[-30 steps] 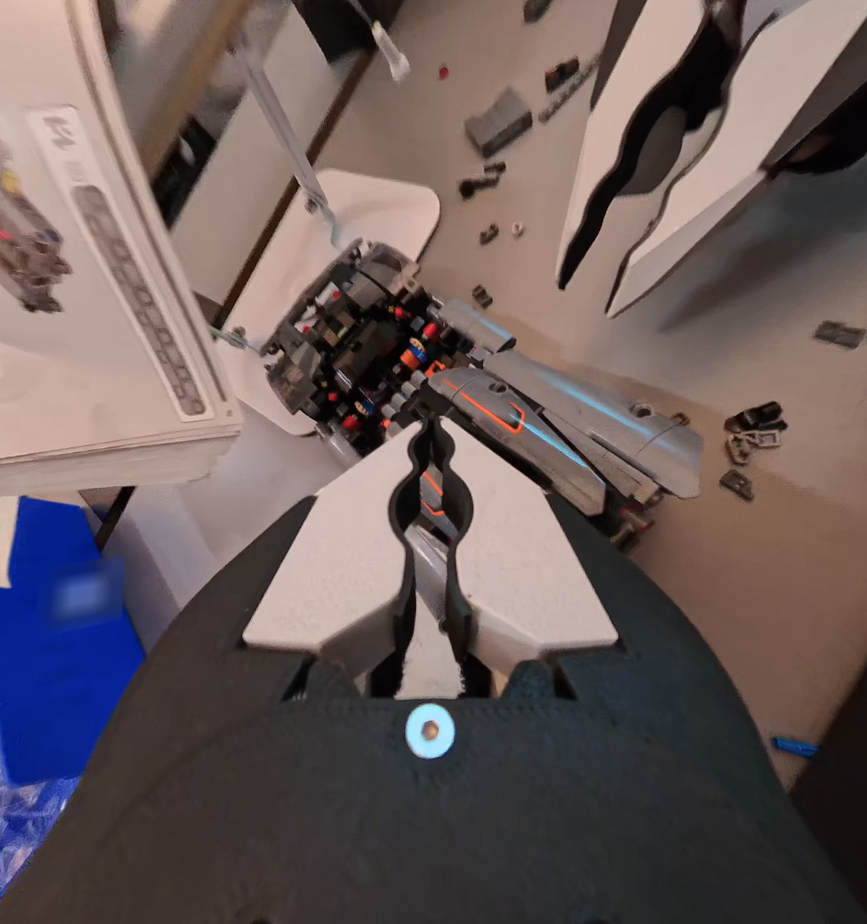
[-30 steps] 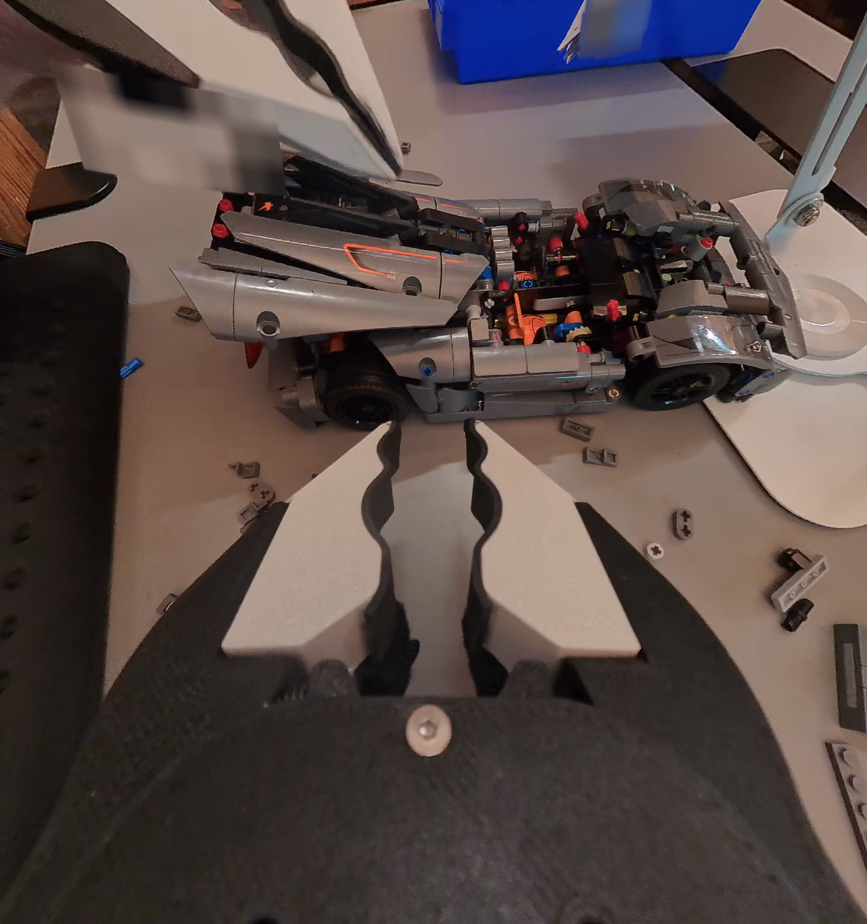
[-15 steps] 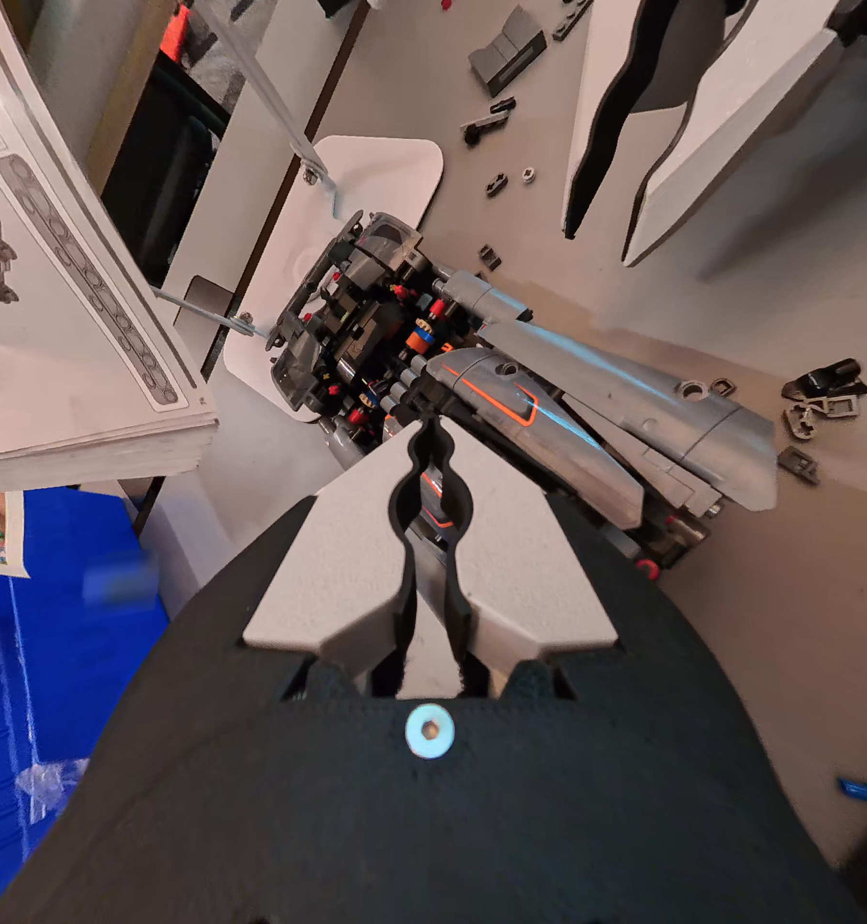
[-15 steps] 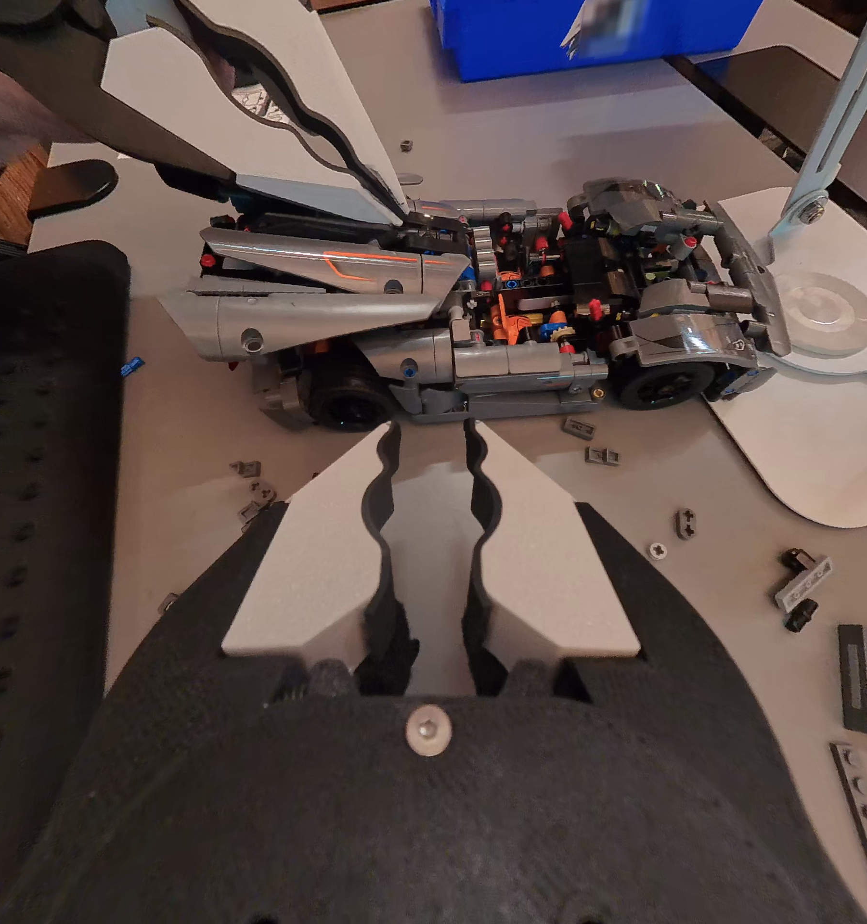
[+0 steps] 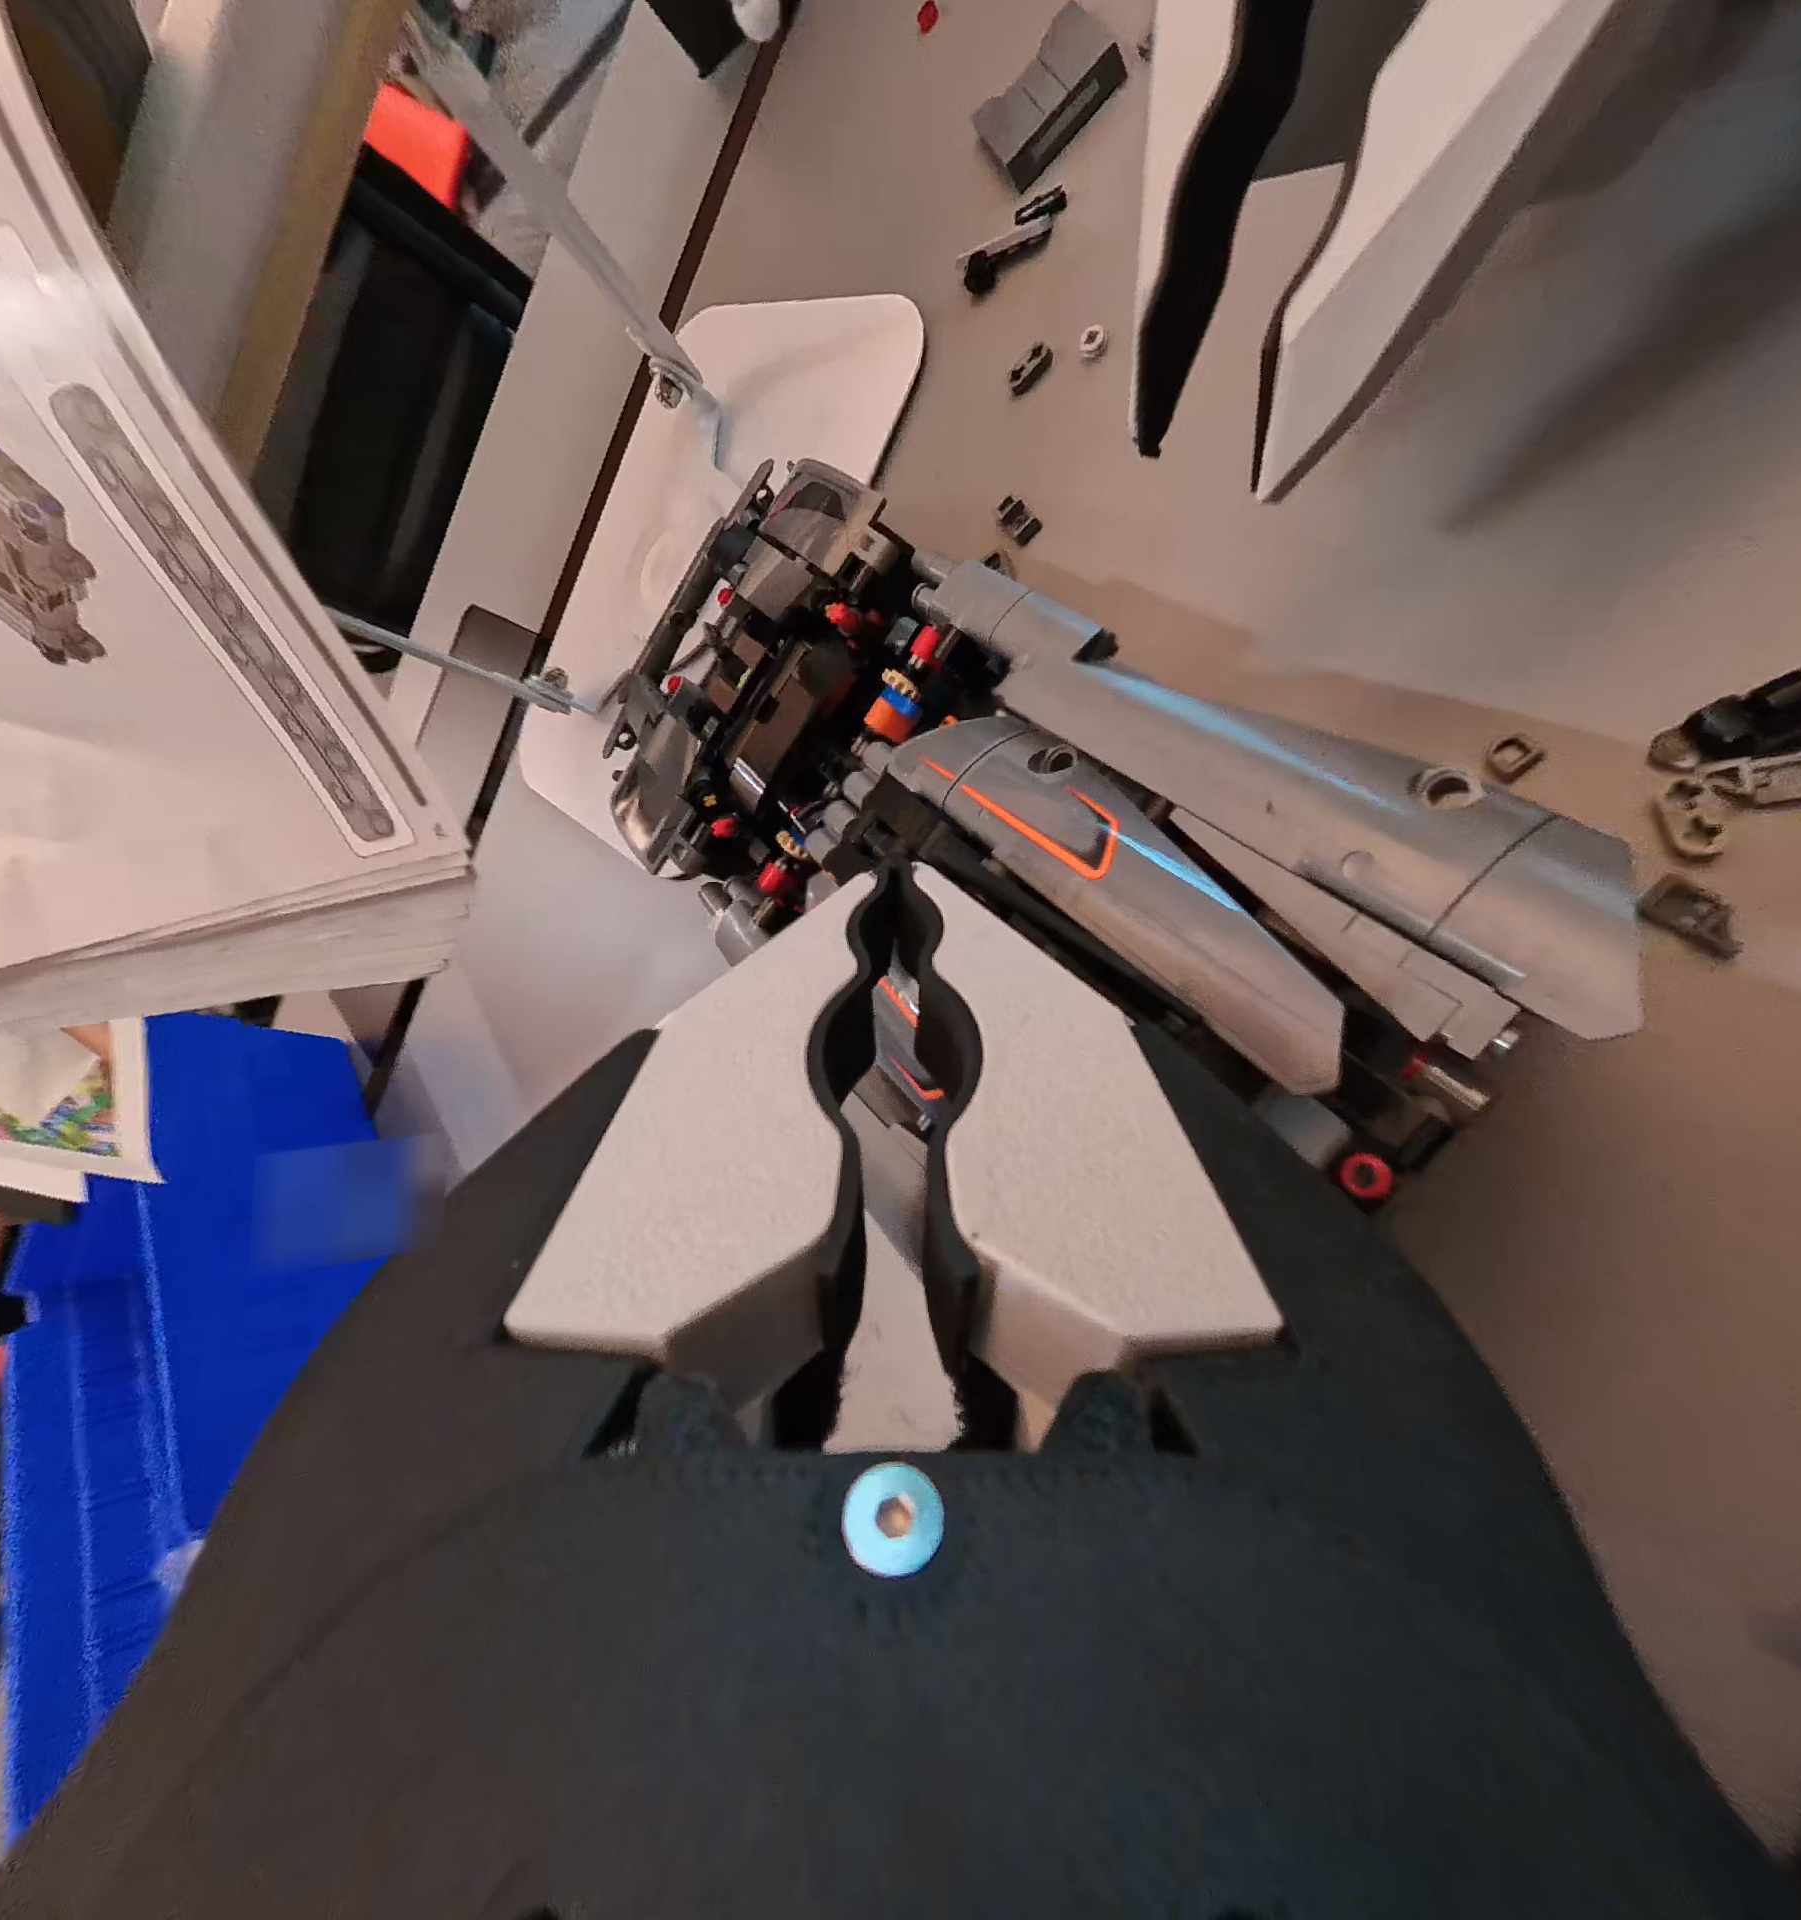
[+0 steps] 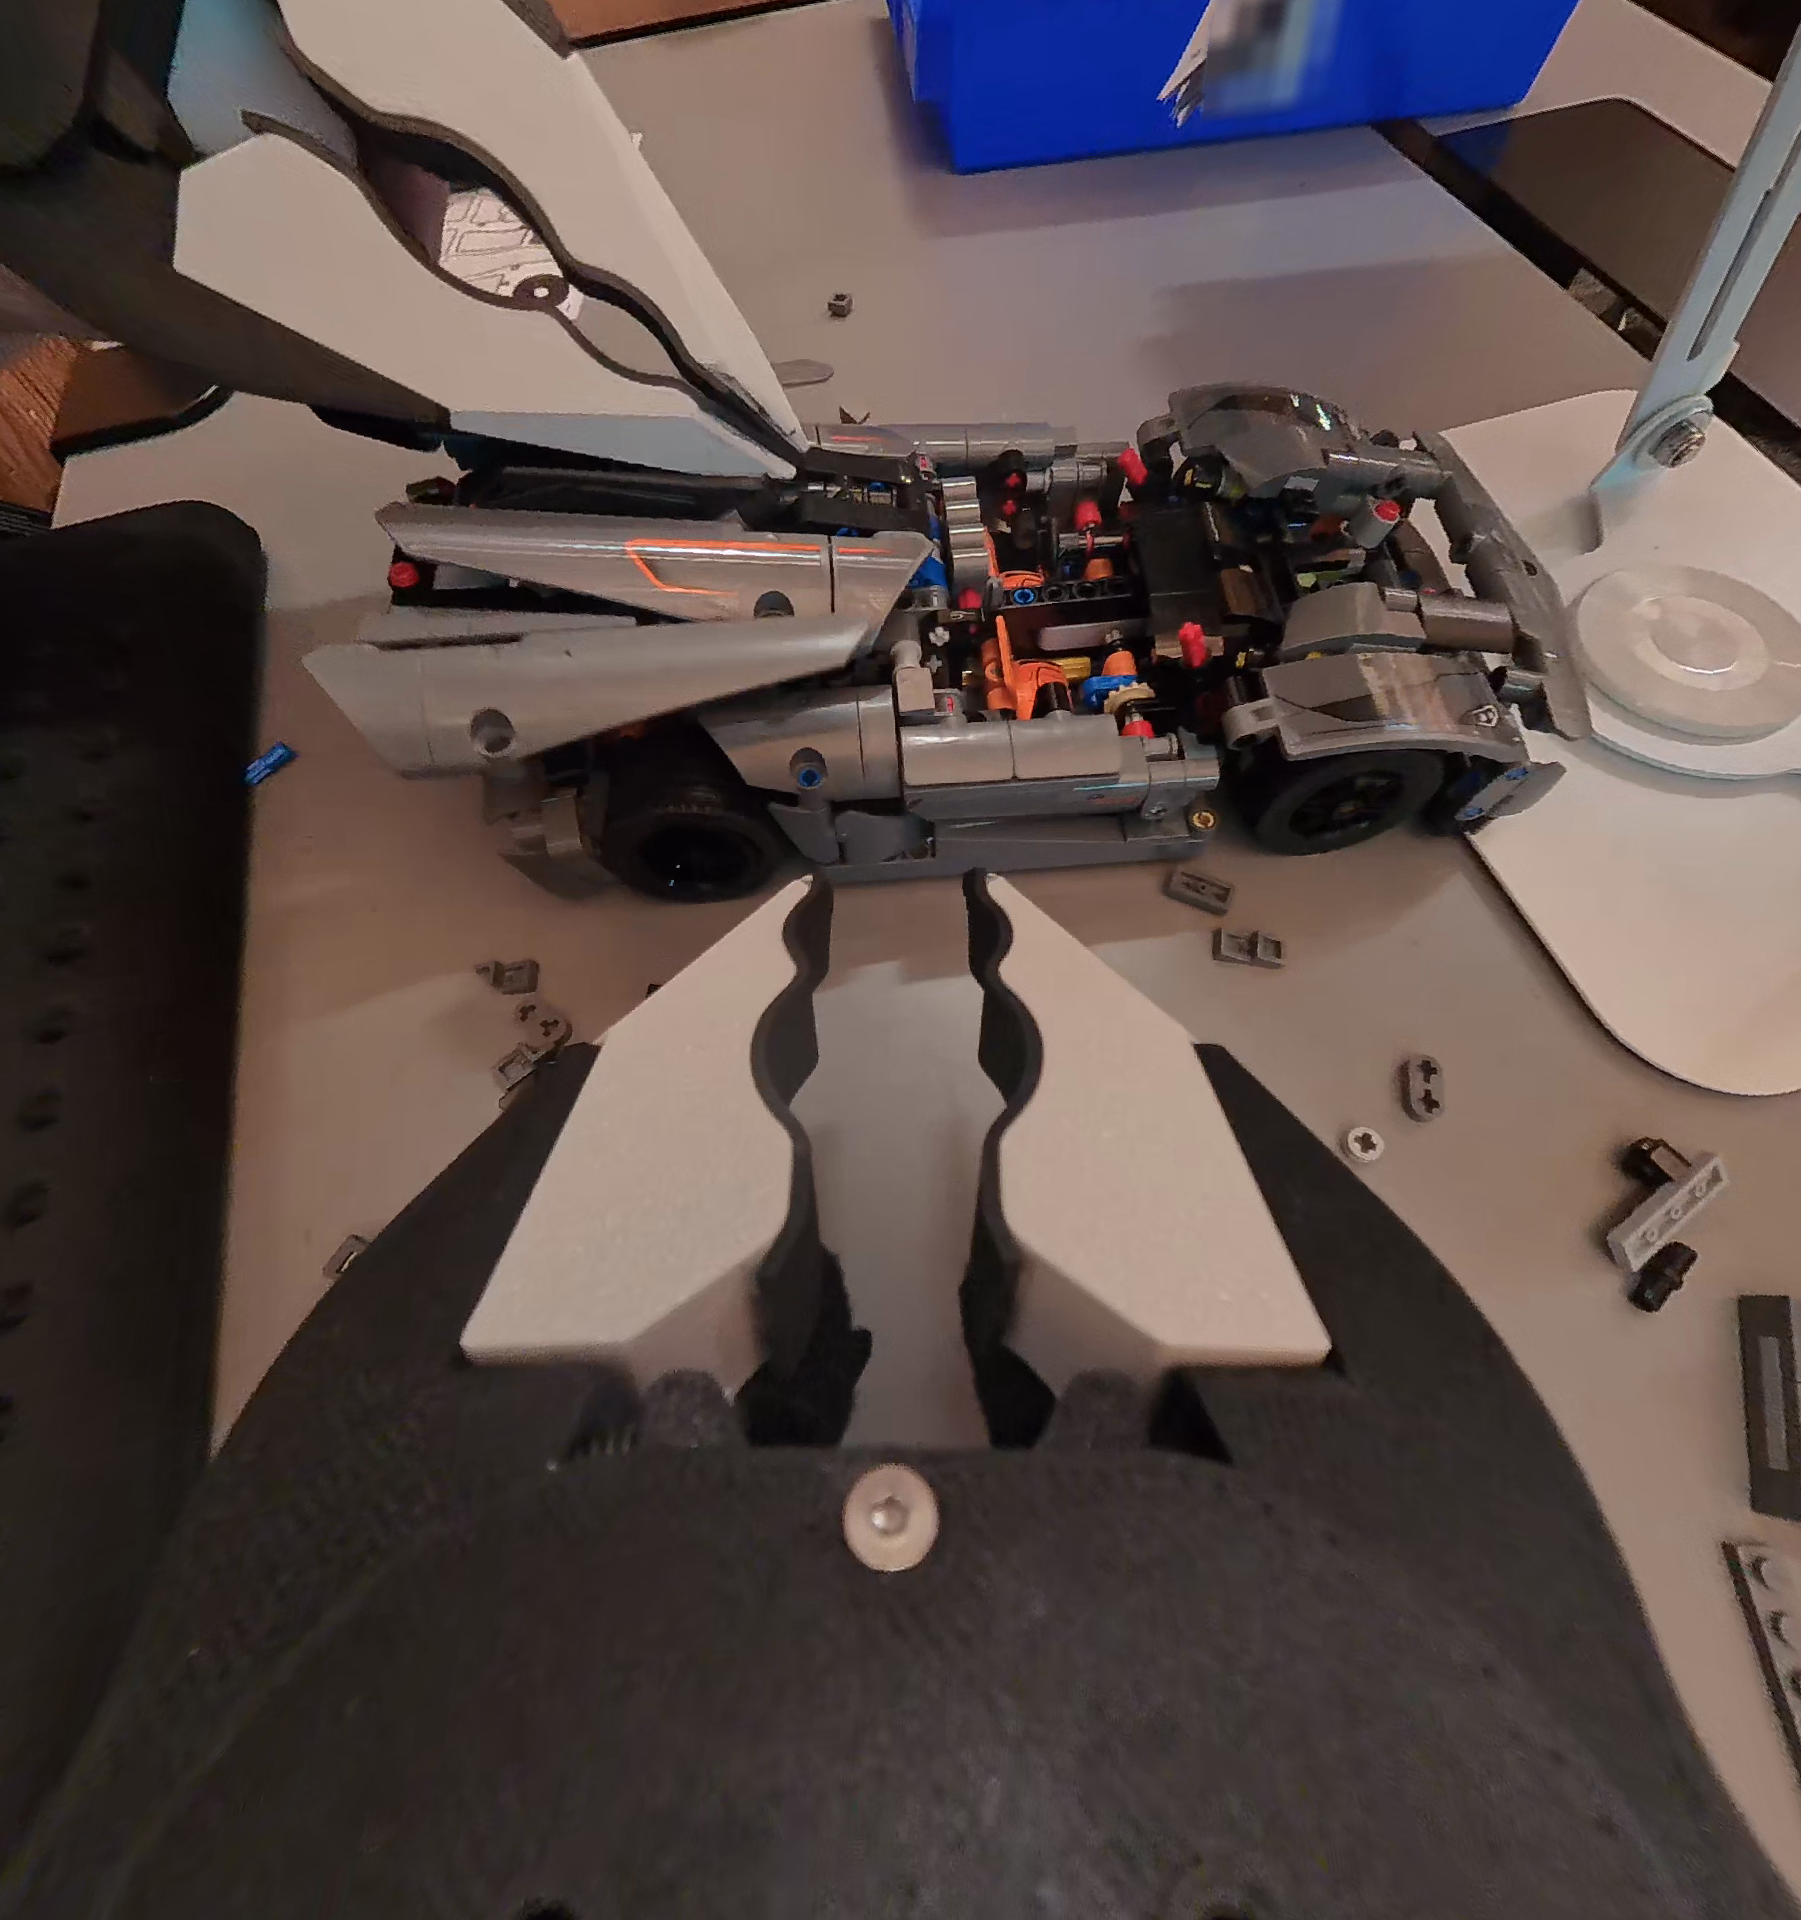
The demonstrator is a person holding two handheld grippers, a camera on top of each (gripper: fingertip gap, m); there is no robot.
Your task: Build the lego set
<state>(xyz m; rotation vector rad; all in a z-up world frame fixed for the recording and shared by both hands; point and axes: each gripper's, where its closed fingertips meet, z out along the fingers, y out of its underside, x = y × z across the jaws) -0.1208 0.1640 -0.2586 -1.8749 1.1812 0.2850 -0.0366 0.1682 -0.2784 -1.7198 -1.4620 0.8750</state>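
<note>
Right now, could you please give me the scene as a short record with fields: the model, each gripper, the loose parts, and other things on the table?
model: grey lego car with orange lines, on its wheels, front end over a white base plate
left gripper: shut on a rear panel of the car
right gripper: open, empty, just before the car's near side
loose parts: small grey pieces on the table
other: instruction booklet, blue bin
</note>
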